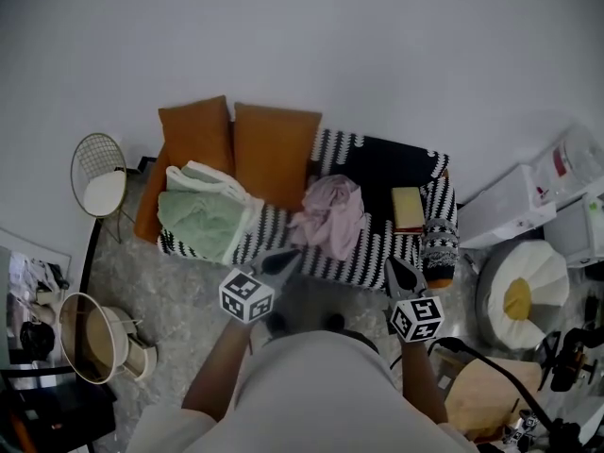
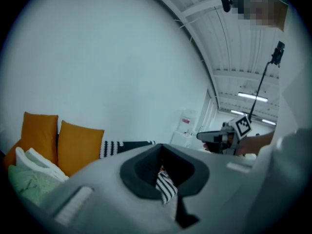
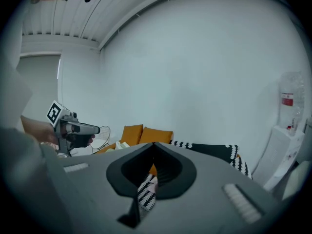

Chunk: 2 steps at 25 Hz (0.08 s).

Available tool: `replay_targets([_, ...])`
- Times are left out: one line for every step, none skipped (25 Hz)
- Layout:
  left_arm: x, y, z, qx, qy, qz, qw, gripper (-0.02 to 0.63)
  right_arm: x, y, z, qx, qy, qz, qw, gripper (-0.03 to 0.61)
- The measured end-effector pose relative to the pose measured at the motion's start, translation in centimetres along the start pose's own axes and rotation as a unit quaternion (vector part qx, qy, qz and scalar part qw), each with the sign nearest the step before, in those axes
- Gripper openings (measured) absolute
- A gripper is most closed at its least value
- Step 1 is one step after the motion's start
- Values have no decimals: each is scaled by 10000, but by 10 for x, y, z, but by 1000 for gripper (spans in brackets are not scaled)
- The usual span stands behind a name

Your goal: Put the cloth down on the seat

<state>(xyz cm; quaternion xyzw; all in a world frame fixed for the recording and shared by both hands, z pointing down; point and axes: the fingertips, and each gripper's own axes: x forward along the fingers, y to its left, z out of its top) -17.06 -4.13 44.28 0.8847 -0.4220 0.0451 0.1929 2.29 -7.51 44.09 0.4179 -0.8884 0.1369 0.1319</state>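
A crumpled pink cloth (image 1: 330,213) lies on the sofa seat (image 1: 377,248), which is covered by a black-and-white striped throw. Neither gripper touches it. My left gripper (image 1: 283,262) hovers at the seat's front edge, just left of and below the cloth, with its jaws together and nothing in them. My right gripper (image 1: 396,272) is off to the cloth's lower right, also shut and empty. In the left gripper view the jaws (image 2: 163,145) meet over a strip of striped throw. The right gripper view shows the same closed jaws (image 3: 153,144).
Two orange cushions (image 1: 276,149) lean on the sofa back. A green and white blanket (image 1: 203,215) fills the seat's left end, and a yellow pad (image 1: 408,208) lies at its right. A wire chair (image 1: 99,182), a basket (image 1: 90,338) and a white pouf (image 1: 524,295) stand around.
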Motion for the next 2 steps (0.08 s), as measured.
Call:
replay_targets([1,0,1,7,-11,-9,10000,0,0,-2,0,-5,0,-8,10000,3])
replay_targets([1,0,2,14,-21,-18,10000,0,-1,-3,0,-9,0,-16,10000,3])
